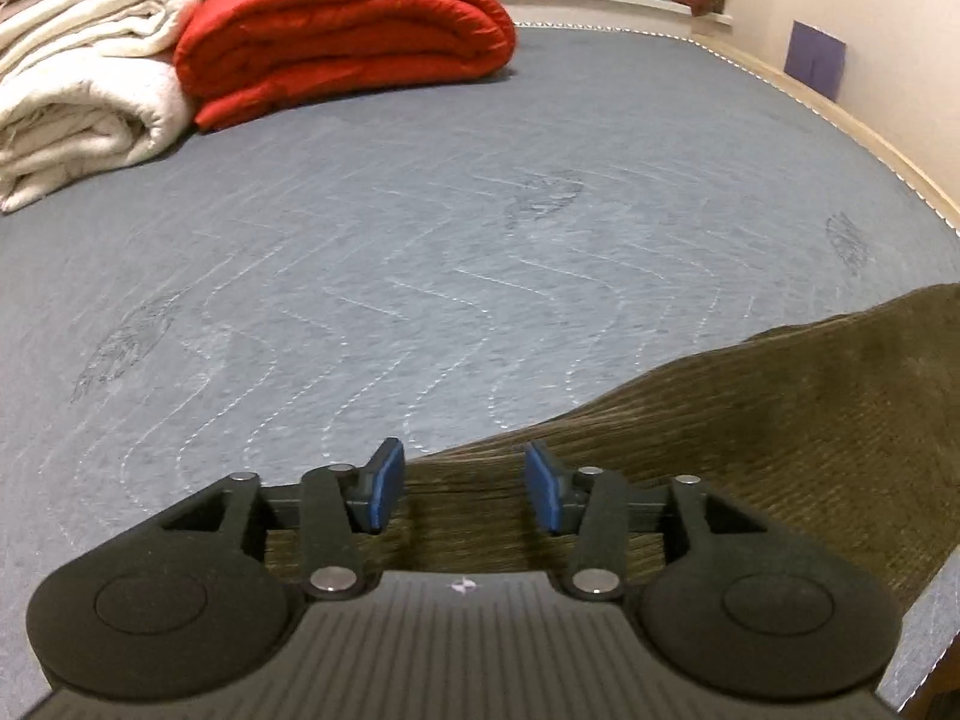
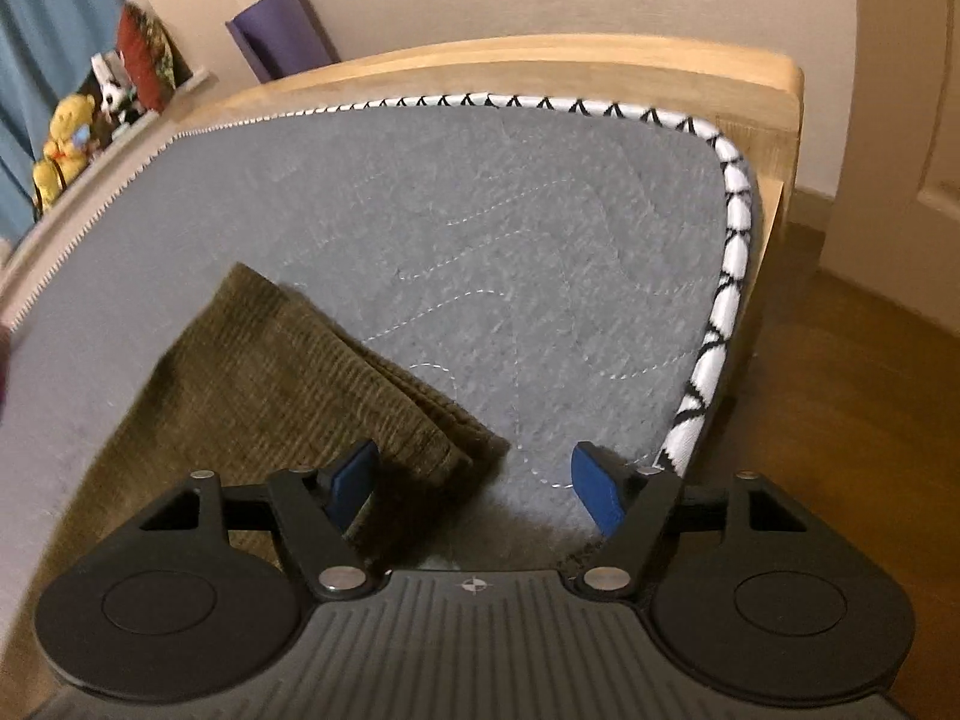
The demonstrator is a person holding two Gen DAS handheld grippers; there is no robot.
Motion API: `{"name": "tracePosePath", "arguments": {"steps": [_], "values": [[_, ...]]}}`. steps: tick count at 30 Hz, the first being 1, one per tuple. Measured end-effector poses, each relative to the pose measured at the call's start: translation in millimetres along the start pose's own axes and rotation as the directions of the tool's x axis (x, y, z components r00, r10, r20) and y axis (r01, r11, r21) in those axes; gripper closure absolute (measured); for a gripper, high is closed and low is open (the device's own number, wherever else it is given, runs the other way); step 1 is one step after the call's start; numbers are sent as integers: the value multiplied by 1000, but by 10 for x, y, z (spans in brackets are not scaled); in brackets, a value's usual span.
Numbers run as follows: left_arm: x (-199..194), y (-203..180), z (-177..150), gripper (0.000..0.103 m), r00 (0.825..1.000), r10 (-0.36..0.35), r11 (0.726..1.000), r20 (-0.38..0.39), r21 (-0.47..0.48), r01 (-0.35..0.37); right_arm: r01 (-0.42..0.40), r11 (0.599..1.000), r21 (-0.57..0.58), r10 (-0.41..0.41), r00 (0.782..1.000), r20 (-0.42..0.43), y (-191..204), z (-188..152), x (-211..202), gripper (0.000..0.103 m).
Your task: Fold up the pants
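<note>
Left claw (image 1: 463,483) hangs over the near edge of the olive corduroy pants (image 1: 750,438), blue pads (image 1: 387,483) parted to a middling gap with nothing pinched between them; the ribbed cloth lies under and just beyond the tips, apart from both pads. From this claw the pants run off to its right, spread flat on the grey quilted mattress (image 1: 420,252). Well ahead and to its left sits a folded red quilt (image 1: 348,36), with a rolled cream blanket (image 1: 84,84) touching it on the far left.

Right claw (image 2: 474,483) stands wide, empty too. Its left pad (image 2: 354,483) hovers over the folded corner of the pants (image 2: 288,384), which show stacked layers along the edge; its right pad (image 2: 594,492) hangs over bare mattress (image 2: 510,228). The pants stretch away ahead and left of this claw. To its right runs the black-and-white piping (image 2: 729,276) of the mattress edge, then the wooden bed frame (image 2: 540,69) beyond. Far off to the left, plush toys (image 2: 63,138) sit on a ledge, and a purple rolled mat (image 2: 282,30) leans on the wall.
</note>
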State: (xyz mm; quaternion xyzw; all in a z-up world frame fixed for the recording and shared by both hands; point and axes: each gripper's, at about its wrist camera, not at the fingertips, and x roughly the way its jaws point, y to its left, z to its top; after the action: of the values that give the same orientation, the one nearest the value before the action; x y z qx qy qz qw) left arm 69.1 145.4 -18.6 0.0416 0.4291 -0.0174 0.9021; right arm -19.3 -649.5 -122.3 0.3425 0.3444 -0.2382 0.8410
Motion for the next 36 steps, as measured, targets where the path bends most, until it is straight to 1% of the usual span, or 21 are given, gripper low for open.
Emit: {"name": "tracePosePath", "arguments": {"steps": [2, 5, 9, 12, 14, 17, 19, 20, 21, 22, 23, 24, 25, 27, 28, 30, 32, 34, 35, 36], "values": [[35, -22, -3, 48, 1000, 1, 1000, -7, 2, -1, -38, 998, 59, 38, 999, 4, -58, -5, 18, 28], [98, -56, -5, 48, 1000, 2, 1000, -16, 5, -2, -111, 982, 153, 111, 994, 10, -131, 48, 18, 30], [91, -58, -34, 48, 1000, -4, 1000, -16, 4, 4, -143, 958, 247, 141, 990, 27, -221, 66, 0, 33], [78, -30, -66, 48, 1000, -10, 1000, -12, 6, 10, -144, 952, 271, 148, 989, 7, -247, 38, 64, 34], [59, -26, -70, 48, 1000, -15, 1000, -12, 7, 15, -145, 956, 256, 147, 989, 10, -209, 25, 87, 33], [53, -23, -75, 48, 1000, -17, 1000, -11, 8, 17, -173, 949, 263, 177, 984, 9, -174, 13, 136, 33], [39, -20, -78, 48, 1000, -19, 1000, -9, 7, 19, -173, 952, 252, 175, 985, 16, -138, -2, 169, 34], [32, -19, -80, 48, 1000, -20, 1000, -8, 7, 20, -166, 956, 241, 166, 986, 19, -112, -1, 180, 36], [22, -19, -83, 48, 1000, -21, 1000, -6, 7, 21, -150, 961, 234, 149, 989, 22, -87, -2, 187, 44], [9, -17, -83, 48, 1000, -23, 1000, -5, 7, 23, -129, 963, 236, 127, 992, 26, -71, -8, 191, 50], [-8, -12, -85, 48, 1000, -25, 1000, -2, 7, 25, -102, 962, 252, 98, 995, 29, -73, -11, 191, 68], [-25, -7, -87, 48, 1000, -27, 1000, 1, 6, 27, -94, 957, 275, 90, 996, 29, -95, -7, 201, 73], [-42, 2, -88, 48, 1000, -29, 1000, 3, 5, 29, -95, 947, 306, 87, 995, 39, -113, -13, 190, 75], [-72, 19, -92, 48, 999, -34, 999, 8, 2, 34, -79, 948, 308, 64, 996, 57, -44, -5, 143, 78], [-83, 26, -94, 48, 999, -34, 999, 9, 1, 34, -72, 953, 293, 52, 996, 75, 22, 3, 93, 79], [-102, 39, -99, 48, 999, -35, 999, 12, 1, 35, -62, 976, 211, 33, 990, 138, 289, 25, -71, 80], [-119, 51, -99, 48, 999, -37, 999, 15, 1, 37, -86, 993, 83, 65, 972, 226, 699, 12, -381, 81], [-133, 65, -101, 48, 999, -37, 999, 18, -1, 37, -102, 991, -89, 124, 945, 303, 1180, -75, -739, 81], [-136, 76, -102, 48, 999, -36, 999, 19, -3, 36, -83, 978, -189, 145, 927, 345, 1444, -170, -934, 81], [-136, 79, -104, 48, 999, -34, 999, 18, -6, 34, -56, 950, -307, 181, 901, 395, 1750, -336, -1163, 81]]}}
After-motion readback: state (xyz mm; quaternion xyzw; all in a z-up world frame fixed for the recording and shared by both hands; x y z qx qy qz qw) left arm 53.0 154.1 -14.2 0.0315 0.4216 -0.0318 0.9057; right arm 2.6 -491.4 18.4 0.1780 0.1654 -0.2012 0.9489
